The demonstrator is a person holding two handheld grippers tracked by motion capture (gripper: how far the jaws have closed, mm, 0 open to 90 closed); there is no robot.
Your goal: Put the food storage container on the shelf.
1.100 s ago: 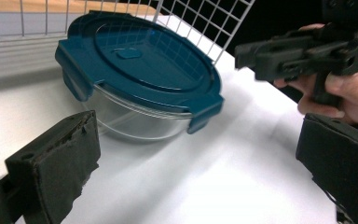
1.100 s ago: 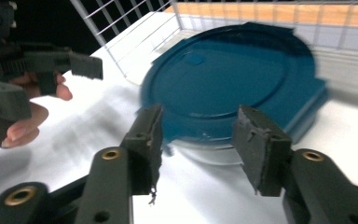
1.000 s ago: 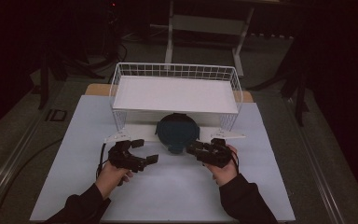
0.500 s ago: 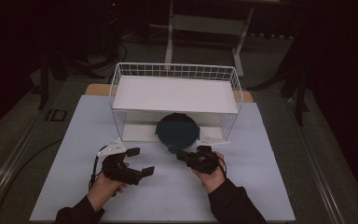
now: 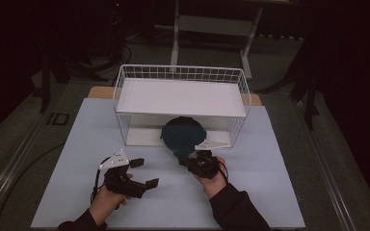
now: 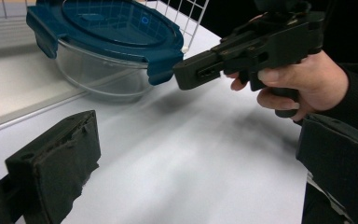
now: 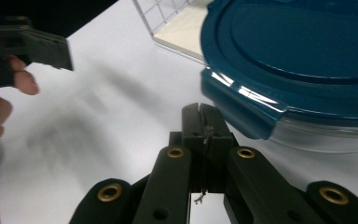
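One container (image 5: 183,136) on the worktop (image 5: 279,192): round, clear glassy bowl under a dark teal plastic lid (image 6: 107,23) with flat clip flaps at its rim. Sits at the front edge of the one white wire basket (image 5: 125,125), partly beneath the basket's flat white shelf panel, resting on the pale, smooth worktop sheet.

Two tools, both black and blocky, each topped with a grey three-cornered plate and each gripped in a dark-sleeved hand coming from the near edge.

Left tool (image 5: 142,173): jaws spread well apart, nothing between them, padded faces rough and worn in the left gripper view. Held low above the worktop to the left of the container and clear of it, pointing roughly across toward the right.

Right tool (image 5: 182,161): jaws pressed fully together with nothing caught between, having just been closing. Tip just beside the near clip flap (image 7: 242,105) of the lid; touching or barely apart, cannot tell. Right hand (image 5: 212,175) wrapped round the grip, wrist low, tool aimed level toward the container's front.
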